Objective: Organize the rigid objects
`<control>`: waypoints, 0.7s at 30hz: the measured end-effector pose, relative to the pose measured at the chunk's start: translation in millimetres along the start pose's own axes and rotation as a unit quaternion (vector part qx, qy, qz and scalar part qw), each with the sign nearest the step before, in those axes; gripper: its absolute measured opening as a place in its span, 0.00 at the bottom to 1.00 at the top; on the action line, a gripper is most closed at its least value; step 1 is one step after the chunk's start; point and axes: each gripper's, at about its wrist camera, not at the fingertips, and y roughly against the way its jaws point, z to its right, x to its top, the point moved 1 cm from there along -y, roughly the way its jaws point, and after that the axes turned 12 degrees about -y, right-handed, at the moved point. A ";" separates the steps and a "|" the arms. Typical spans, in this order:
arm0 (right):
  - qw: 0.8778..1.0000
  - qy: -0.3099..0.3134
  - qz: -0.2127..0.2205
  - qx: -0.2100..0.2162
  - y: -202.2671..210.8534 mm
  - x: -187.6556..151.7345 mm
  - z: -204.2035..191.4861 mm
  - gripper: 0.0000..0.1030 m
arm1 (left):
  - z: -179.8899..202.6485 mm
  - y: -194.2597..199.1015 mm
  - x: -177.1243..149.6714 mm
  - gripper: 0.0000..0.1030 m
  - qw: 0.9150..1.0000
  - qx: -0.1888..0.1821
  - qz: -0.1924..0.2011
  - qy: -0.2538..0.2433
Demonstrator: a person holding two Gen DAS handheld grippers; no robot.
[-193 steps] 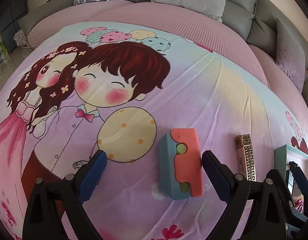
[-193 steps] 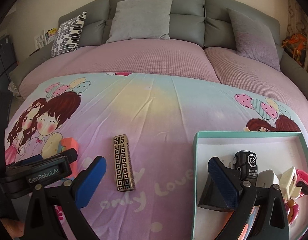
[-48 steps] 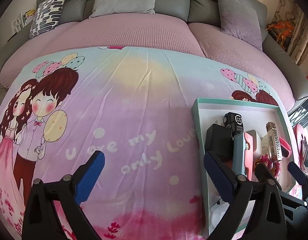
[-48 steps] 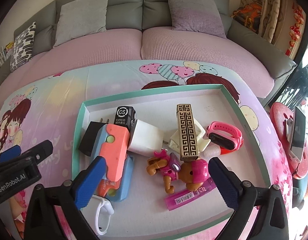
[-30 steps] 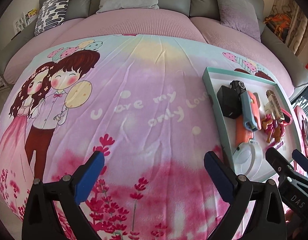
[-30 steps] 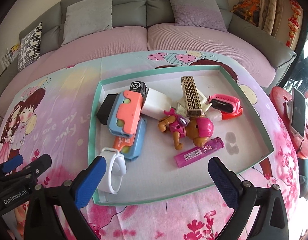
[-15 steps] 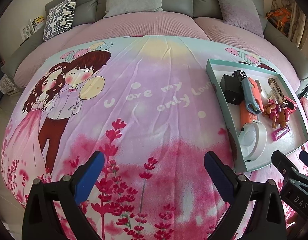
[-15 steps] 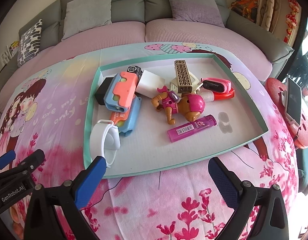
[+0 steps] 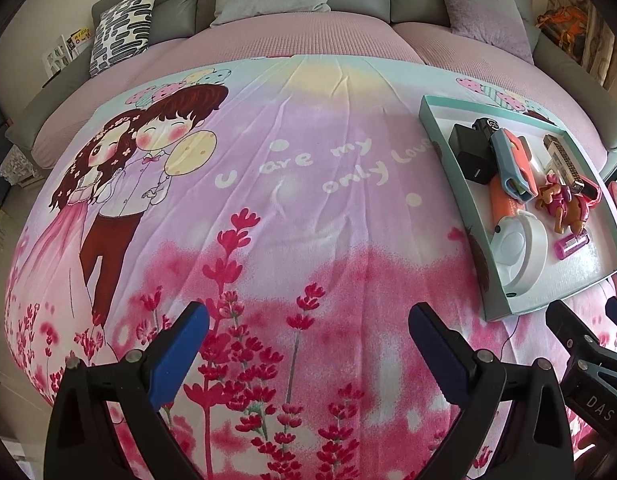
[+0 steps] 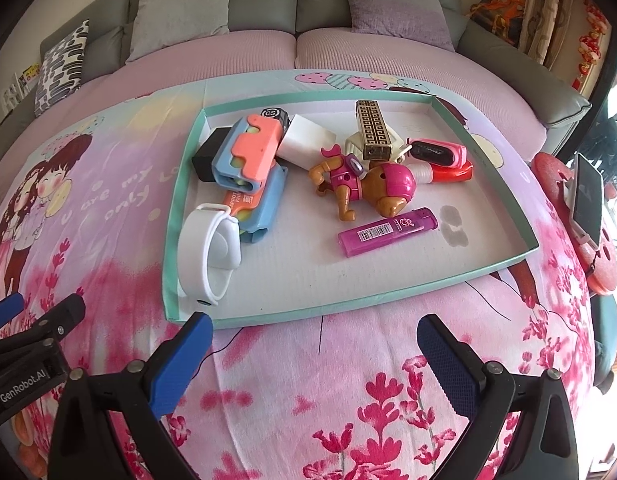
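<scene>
Both claws, left [image 9: 308, 332] and right [image 10: 314, 340], are wide apart and empty; everything lies in the tray [image 10: 348, 308], so only lift them away gently.

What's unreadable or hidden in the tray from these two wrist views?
- Black charger: right wrist view, mostly covered by the blue-and-orange toy.
- Lower orange-and-blue toy: its label is half hidden under the upper toy and too small to read.
- White smartwatch: its face is turned away.
- Cream object under the gold patterned lighter: too covered to identify.
- Tray far corner: smeared by fisheye in the left wrist view.
</scene>
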 end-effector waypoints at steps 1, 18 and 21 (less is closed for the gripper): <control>1.000 0.001 -0.001 -0.001 -0.4 -0.4 -0.2 1.00 | -0.3 -0.5 -0.6 0.97 1.000 0.000 -0.002 0.000; 1.000 0.007 -0.007 -0.003 -11.4 3.0 3.5 1.00 | -3.1 -4.8 -1.0 0.97 1.000 0.009 -0.008 -0.011; 1.000 0.003 -0.008 -0.004 -11.7 4.3 5.7 1.00 | -3.4 -4.6 -1.4 0.97 1.000 0.009 -0.011 -0.017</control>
